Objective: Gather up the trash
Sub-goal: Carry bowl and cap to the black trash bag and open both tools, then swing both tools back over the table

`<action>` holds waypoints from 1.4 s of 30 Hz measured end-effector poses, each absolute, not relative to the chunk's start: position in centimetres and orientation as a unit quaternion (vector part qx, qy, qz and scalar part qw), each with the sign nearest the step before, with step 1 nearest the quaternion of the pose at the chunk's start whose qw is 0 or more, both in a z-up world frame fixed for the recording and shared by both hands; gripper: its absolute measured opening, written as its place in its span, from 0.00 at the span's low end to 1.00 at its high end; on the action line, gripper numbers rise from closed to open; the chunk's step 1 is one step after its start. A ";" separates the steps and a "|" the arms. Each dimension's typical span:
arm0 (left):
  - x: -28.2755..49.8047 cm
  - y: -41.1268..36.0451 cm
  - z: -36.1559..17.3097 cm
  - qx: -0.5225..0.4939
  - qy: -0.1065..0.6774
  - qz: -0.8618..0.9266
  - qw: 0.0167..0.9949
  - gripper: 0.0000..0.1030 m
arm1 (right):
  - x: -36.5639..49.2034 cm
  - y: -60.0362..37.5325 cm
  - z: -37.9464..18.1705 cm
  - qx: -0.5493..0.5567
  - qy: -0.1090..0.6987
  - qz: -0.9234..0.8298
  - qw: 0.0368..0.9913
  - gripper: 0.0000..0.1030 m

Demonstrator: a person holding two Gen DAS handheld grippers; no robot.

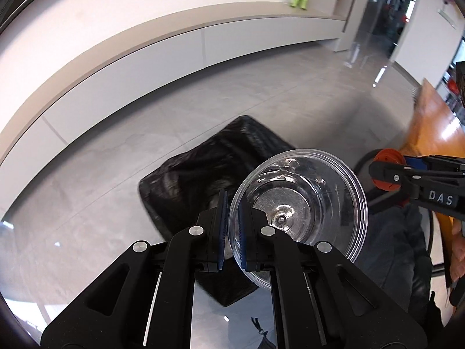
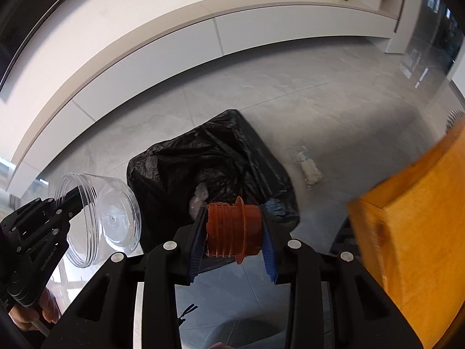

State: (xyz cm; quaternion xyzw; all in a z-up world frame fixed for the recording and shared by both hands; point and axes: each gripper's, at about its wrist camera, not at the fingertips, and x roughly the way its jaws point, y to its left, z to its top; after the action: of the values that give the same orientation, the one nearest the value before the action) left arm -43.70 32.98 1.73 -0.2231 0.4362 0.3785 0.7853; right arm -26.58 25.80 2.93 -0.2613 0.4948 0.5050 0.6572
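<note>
Both loads above black bin bag (image 2: 215, 171). Left gripper (image 1: 231, 226) pinches clear jar (image 1: 299, 203) wall; right gripper (image 2: 234, 229) clamps orange spool (image 2: 232, 229). Centre each over the bag mouth before letting go (jar may roll).

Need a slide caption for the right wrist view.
Right gripper clamps an orange threaded cap above the open black trash bag; left gripper holds a clear jar by its rim.

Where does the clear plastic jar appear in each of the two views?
Left wrist view: the clear plastic jar is right of centre, its rim pinched by the left claw, mouth toward the camera.
Right wrist view: the jar is at the lower left, seen from the side.
Shared landmark: the black trash bag on the floor behind it.
</note>
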 end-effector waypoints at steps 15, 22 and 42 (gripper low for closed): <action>-44.8 34.0 2.3 -0.204 0.439 0.436 0.759 0.94 | -26.5 26.5 3.2 -0.267 0.484 0.502 0.665 0.65; -42.9 31.8 3.6 -0.185 0.440 0.402 0.781 0.94 | -25.0 24.4 4.2 -0.248 0.487 0.495 0.675 0.65; -25.9 19.9 9.8 -0.059 0.411 0.227 0.881 0.94 | -11.7 8.1 9.5 -0.155 0.466 0.376 0.786 0.65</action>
State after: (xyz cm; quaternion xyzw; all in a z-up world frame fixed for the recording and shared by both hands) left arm -25.87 19.87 9.80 -0.0587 0.4106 0.2267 0.8812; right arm -11.71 8.06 9.55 -0.1548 0.4657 0.3758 0.7861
